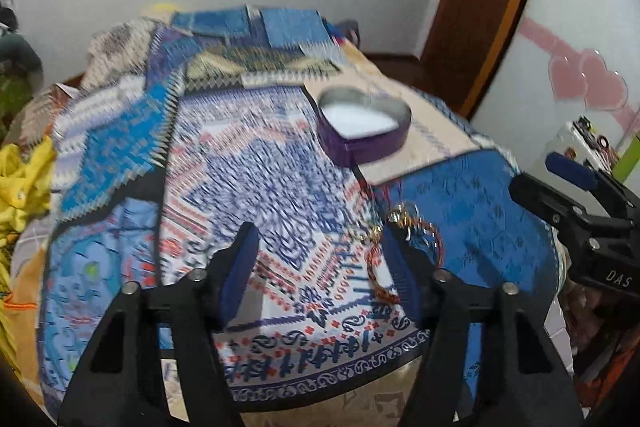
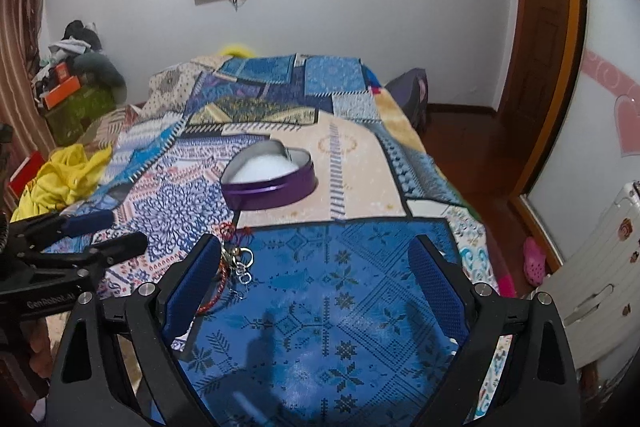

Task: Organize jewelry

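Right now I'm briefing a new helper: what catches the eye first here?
The open purple heart-shaped tin with white lining sits mid-bed on the blue patchwork bedspread. Nearer, a tangle of red braided cord and metal rings lies beside the open right claw. Yellow clothing lies at the bed's left edge.

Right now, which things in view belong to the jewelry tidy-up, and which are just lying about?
For the job:
- red braided bracelet with rings
- purple heart-shaped tin, open
- left claw
- right claw

Lying about:
- yellow cloth
- pink shoe
- orange box
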A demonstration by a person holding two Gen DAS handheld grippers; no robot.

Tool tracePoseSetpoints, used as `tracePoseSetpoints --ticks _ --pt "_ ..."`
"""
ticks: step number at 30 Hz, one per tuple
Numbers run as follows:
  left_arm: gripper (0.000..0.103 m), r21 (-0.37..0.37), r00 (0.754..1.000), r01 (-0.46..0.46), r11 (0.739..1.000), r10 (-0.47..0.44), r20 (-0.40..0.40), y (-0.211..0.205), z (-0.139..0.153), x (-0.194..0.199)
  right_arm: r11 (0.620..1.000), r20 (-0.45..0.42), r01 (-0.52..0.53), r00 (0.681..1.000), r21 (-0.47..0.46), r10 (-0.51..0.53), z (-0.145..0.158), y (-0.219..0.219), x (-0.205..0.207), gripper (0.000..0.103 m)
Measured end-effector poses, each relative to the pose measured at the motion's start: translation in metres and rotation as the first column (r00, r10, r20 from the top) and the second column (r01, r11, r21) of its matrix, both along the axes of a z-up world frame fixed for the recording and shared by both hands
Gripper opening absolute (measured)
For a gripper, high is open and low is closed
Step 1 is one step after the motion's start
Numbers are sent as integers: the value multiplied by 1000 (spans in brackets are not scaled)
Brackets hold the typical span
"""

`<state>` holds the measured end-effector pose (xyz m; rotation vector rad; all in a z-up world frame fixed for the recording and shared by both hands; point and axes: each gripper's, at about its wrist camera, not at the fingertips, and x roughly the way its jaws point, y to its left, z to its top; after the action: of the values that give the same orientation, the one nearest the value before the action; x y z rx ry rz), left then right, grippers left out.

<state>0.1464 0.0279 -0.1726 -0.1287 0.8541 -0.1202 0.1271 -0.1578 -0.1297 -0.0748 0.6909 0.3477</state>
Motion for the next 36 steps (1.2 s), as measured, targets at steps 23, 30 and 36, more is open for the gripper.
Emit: tracePoseSetpoints --ticks 23,30,36 --pt "2 10 983 150 989 -148 -112 -30 -35 24 989 -159 -149 976 10 149 -36 21 19 41" --pt "1 -4 987 141 990 -140 -77 -24 -27 15 981 -176 -196 966 -9 192 -41 35 20 32" --pt "1 -13 995 94 995 -95 -37 -7 -15 8 970 -164 -241 958 -17 235 -38 49 20 29"
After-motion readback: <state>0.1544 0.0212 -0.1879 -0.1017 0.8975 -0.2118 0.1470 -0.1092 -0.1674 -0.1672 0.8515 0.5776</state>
